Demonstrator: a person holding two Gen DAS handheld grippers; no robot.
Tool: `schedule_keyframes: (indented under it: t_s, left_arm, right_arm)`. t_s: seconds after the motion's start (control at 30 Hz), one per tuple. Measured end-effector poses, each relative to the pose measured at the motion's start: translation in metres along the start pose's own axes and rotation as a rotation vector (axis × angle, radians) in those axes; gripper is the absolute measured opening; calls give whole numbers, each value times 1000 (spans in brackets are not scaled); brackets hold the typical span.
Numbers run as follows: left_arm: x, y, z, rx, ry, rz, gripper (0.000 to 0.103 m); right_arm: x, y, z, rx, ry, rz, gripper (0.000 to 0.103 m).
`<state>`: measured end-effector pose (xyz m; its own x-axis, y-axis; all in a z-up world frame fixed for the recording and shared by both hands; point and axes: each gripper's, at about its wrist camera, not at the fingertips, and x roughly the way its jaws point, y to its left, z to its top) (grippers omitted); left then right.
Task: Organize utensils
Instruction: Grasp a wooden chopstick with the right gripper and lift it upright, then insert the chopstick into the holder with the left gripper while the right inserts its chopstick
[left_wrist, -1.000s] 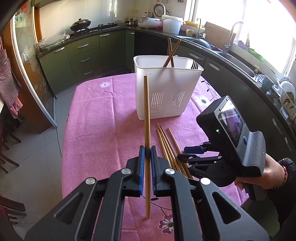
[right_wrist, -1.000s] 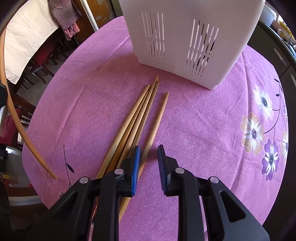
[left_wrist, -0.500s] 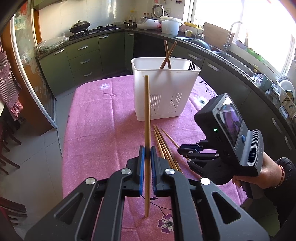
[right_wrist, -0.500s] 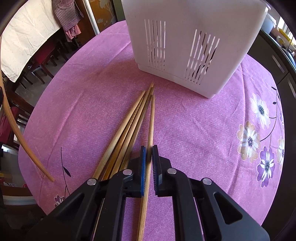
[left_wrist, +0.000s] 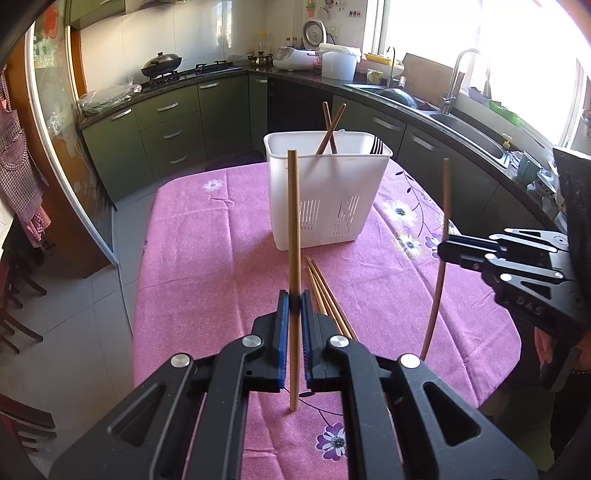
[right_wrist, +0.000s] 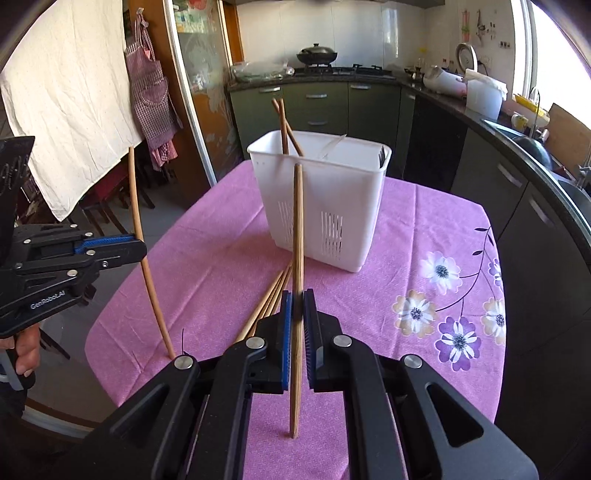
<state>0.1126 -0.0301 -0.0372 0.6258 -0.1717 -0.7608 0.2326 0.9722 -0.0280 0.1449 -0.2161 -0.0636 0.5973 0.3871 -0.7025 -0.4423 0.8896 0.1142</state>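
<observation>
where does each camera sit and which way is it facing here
Left wrist: on the left gripper, facing along its fingers toward the white caddy and kitchen counter; its chopstick is clamped upright, right gripper at right edge.
Right wrist: on the right gripper, facing the caddy and stove; left gripper and hand at left.
Shared: caddy, loose chopsticks on the pink tablecloth.

Bright daylight, blown-out window (left_wrist: 532, 59) glare, fisheye-bent edges.
</observation>
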Motion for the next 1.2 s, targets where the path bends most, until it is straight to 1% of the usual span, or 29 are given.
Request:
schedule_keyframes:
  t_s: [0.07, 0.17, 0.4, 0.7, 0.9, 1.2]
  left_arm:
    - [-1, 0, 0, 0, -1, 1, 7]
    - [-2, 0, 0, 0, -1, 2, 7]
    - [-4, -4, 1, 14, -7, 4, 7]
    - [-4, -2, 9, 10, -10, -7, 7]
    - [-8, 2, 29, 6, -22, -20, 7]
    - [-44, 0, 89, 25, -132, -4, 7]
  right_arm:
    - [-13, -6, -3, 4, -25, -1, 7]
    - [-22, -8, -5, 11, -35, 2, 7]
    - [-25, -9, -8, 19, -37, 12, 7]
    - [-28, -14, 3, 33, -52, 21, 7]
    - [-44, -18, 27, 38, -92, 29, 7]
    - [-79, -31, 93, 58, -181, 55, 7]
